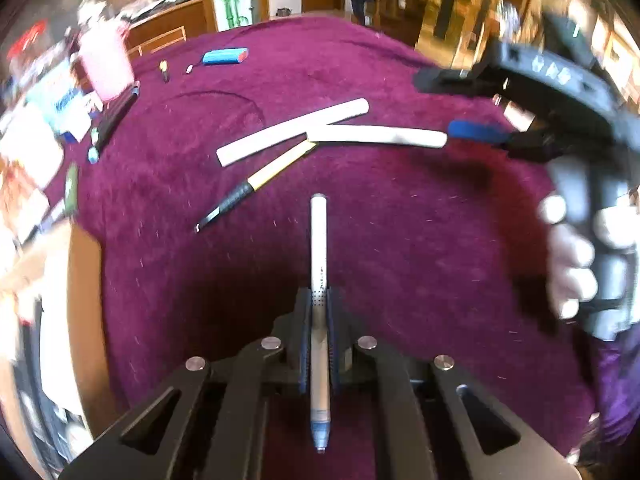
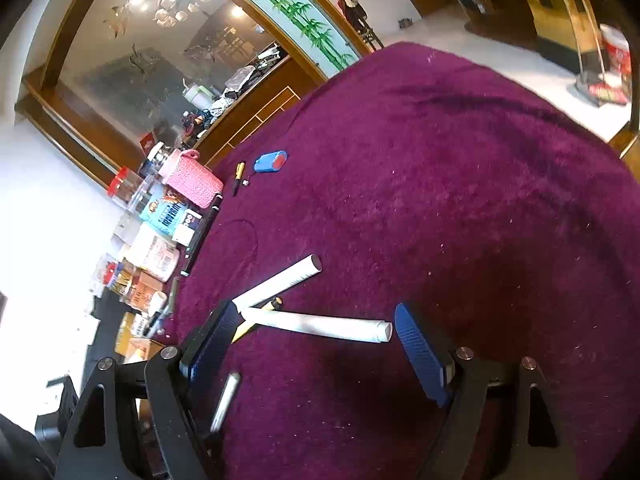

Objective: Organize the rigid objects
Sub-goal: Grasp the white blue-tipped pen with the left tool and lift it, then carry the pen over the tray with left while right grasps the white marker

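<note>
My left gripper [image 1: 319,300] is shut on a white pen [image 1: 319,240] with a blue tip, held above the purple tablecloth [image 1: 400,220]. The pen also shows in the right wrist view [image 2: 226,400]. Ahead lie two white tubes, one long [image 1: 292,132] and one nearer [image 1: 376,136], crossing over a yellow-and-black pen [image 1: 256,184]. My right gripper [image 2: 316,340] is open, its blue pads either side of the nearer white tube [image 2: 320,326]. In the left wrist view the right gripper [image 1: 476,130] sits at that tube's right end.
A blue battery pack [image 1: 225,56] and a small black-yellow item [image 1: 164,70] lie at the far side. A pink container [image 2: 194,178], boxes and jars [image 2: 160,240] crowd the table's left edge. A black bar [image 1: 116,114] lies near them.
</note>
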Tool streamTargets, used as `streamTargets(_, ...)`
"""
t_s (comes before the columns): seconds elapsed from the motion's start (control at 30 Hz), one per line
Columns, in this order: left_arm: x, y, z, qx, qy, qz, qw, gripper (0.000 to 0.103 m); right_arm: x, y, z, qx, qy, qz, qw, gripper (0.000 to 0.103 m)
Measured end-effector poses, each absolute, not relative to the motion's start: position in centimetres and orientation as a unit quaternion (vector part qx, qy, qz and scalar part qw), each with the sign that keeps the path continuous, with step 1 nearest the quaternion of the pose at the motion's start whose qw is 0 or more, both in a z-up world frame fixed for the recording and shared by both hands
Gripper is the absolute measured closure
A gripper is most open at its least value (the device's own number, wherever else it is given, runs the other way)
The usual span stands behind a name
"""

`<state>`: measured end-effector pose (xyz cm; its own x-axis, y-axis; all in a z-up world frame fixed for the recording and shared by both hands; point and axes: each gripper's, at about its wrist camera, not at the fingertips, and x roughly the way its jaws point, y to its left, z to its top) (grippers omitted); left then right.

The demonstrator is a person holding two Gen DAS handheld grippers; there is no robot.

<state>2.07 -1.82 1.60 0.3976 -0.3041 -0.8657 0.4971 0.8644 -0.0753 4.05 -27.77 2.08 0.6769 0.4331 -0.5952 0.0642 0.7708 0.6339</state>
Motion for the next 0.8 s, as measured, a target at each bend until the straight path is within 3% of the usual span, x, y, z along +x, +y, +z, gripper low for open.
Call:
streamTargets(0.2,-1.2,3.3,4.1,-0.012,0.472,-0.259,0.843,0.096,4.6,-26.9,2.0,0.325,0.382,0.142,0.854,0.017)
streamTargets(0.43,-5.8,8.9,7.5,-0.081,0.425,-0.287,0.855,0.096,7.6,-24.9,2.5,0.296,0.429,0.138,0.842,0.017)
streamTargets(0.63,-7.4,15.0,8.1,-0.132,0.41,-0.259,0.865,0.096,7.7,-20.1,1.6,0.242,0.515,0.221,0.792,0.017)
streamTargets(0.8,-7.8,19.9,7.1,-0.17,0.411,-0.215,0.869,0.096,6.5,-16.3,2.3,0.115,0.523,0.193,0.822,0.017)
